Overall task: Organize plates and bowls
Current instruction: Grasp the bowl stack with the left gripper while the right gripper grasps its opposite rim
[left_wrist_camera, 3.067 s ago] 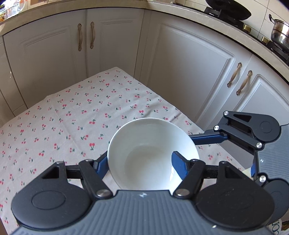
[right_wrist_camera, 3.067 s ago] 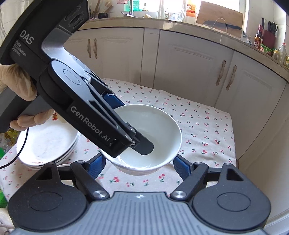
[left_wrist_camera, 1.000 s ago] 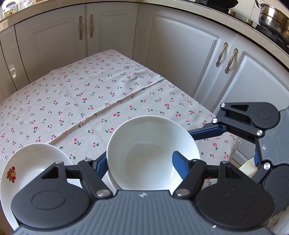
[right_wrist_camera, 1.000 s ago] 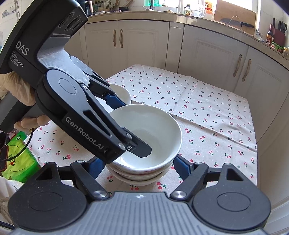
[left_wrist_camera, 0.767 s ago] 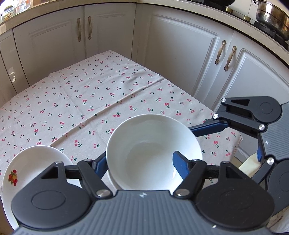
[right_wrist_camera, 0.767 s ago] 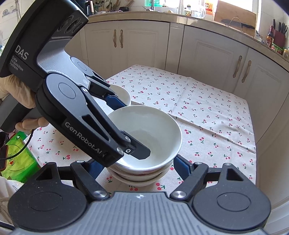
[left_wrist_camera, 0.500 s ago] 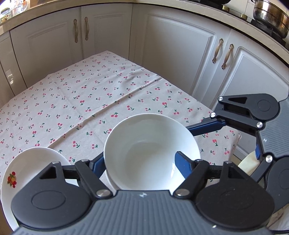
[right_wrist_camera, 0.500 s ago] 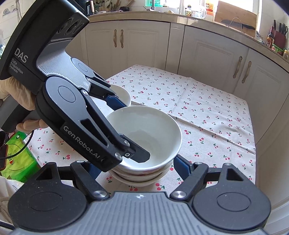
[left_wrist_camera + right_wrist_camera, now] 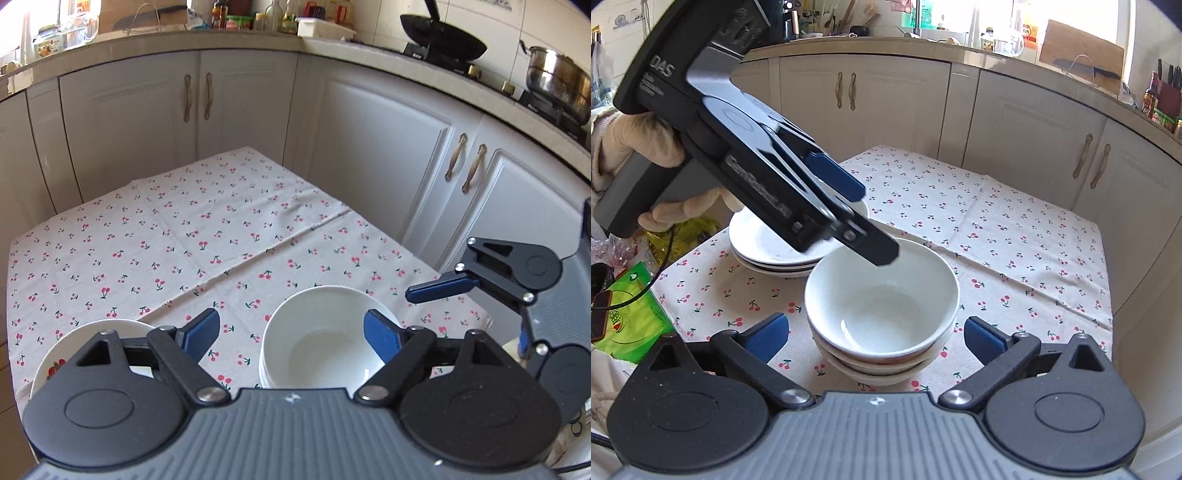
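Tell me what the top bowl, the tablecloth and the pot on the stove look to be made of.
Top bowl: likely glazed ceramic or porcelain; plain white, glossy, with soft highlights inside.
Tablecloth: woven fabric, matte, printed with small cherries; creases and fold lines show.
Pot: probably stainless steel; silvery and mirror-like, reflecting its surroundings.

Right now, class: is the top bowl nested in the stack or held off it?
Nested. The top bowl sits upright inside the bowls beneath it, and the right gripper has just opened, its pads clear of the rim on either side.
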`<state>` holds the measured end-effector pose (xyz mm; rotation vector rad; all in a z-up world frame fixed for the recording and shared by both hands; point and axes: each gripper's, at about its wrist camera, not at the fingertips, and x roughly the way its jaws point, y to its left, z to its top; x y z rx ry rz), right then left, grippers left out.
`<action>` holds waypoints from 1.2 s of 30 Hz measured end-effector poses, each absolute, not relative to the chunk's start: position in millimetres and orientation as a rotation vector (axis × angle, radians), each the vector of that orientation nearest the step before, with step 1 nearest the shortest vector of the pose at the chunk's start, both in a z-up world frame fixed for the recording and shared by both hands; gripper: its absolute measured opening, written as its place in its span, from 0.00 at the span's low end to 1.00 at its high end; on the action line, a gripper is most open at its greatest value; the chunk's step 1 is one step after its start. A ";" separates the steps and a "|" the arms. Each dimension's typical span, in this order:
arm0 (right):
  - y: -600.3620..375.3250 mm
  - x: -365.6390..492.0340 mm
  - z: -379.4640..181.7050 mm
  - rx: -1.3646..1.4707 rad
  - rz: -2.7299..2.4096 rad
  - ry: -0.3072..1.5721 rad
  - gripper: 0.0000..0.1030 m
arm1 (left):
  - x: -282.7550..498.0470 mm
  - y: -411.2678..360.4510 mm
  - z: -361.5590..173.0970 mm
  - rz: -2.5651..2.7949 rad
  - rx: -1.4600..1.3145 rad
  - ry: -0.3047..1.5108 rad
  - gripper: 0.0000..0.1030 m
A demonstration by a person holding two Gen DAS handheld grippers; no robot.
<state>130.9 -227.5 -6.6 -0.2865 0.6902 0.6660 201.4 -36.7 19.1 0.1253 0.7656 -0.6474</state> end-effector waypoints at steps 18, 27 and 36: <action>-238.6 133.7 -55.6 -0.391 0.632 0.786 1.00 | 147.4 -20.7 -35.8 -0.720 0.212 0.791 0.90; -236.1 149.5 -67.6 -0.391 0.662 0.834 1.00 | 159.2 -38.7 -52.5 -0.772 0.355 0.815 0.90; -231.9 171.2 -75.6 -0.401 0.725 0.868 1.00 | 180.0 -48.9 -64.7 -0.833 0.444 0.838 0.89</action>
